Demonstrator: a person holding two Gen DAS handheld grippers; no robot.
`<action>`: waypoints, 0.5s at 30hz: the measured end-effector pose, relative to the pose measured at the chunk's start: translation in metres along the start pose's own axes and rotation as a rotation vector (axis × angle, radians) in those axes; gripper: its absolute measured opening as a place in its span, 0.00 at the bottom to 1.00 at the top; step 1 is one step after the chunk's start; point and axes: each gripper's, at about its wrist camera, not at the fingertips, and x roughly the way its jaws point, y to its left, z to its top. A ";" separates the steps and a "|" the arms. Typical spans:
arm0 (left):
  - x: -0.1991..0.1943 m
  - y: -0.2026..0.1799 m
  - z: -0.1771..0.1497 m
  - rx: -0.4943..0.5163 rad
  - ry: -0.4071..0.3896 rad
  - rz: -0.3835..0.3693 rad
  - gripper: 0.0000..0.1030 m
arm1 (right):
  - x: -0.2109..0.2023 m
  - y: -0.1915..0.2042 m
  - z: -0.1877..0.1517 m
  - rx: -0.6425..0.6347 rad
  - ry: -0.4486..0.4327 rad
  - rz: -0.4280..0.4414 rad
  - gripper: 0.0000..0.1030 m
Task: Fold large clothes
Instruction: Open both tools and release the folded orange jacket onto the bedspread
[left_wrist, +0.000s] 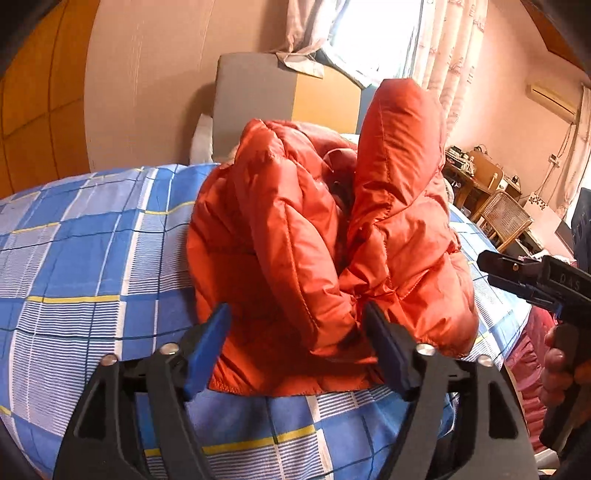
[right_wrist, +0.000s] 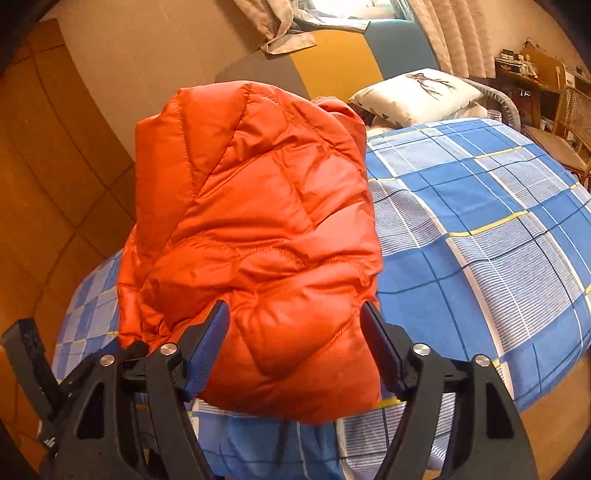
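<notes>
An orange puffer jacket (left_wrist: 325, 236) lies bunched in a thick, puffy heap on the bed (left_wrist: 85, 258), which is covered in a blue, white and yellow checked sheet. The heap sits close to the near edge of the bed, its lower hem just short of that edge, and two padded parts of it stand up like lobes with a deep crease between them.

The left claw (left_wrist: 295, 343) is spread wide, its blue-padded fingers (left_wrist: 207, 343) standing on either side of the jacket's near hem. Whether the pads brush the fabric I cannot tell, but they are not pressing on it. The right claw (right_wrist: 295, 343) is likewise spread wide, with the quilted bulk of the jacket (right_wrist: 251, 236) bulging between its fingers and not squeezed by them. Seen from the left, the right claw (left_wrist: 487, 262) hangs just off the jacket's right side above the bed's edge, a hand (left_wrist: 557, 369) wrapped around its grip.

Toward the far end of the bed rests a white pillow (right_wrist: 417, 96) with a dark print. Behind the bed is a headboard (left_wrist: 258, 92) in grey and yellow panels, and curtains (left_wrist: 443, 48) hang by a bright window. Off to the right stands a wicker-backed chair (left_wrist: 506, 218) beside a cluttered desk (left_wrist: 469, 166).
</notes>
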 end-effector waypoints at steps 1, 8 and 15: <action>-0.004 -0.001 -0.001 0.001 -0.008 0.006 0.79 | -0.001 0.000 -0.002 0.000 -0.001 -0.008 0.76; -0.023 -0.010 0.000 0.015 -0.048 0.057 0.90 | -0.015 0.010 -0.014 -0.002 -0.024 -0.054 0.78; -0.055 -0.026 -0.006 0.017 -0.096 0.109 0.98 | -0.047 0.026 -0.029 -0.035 -0.096 -0.147 0.90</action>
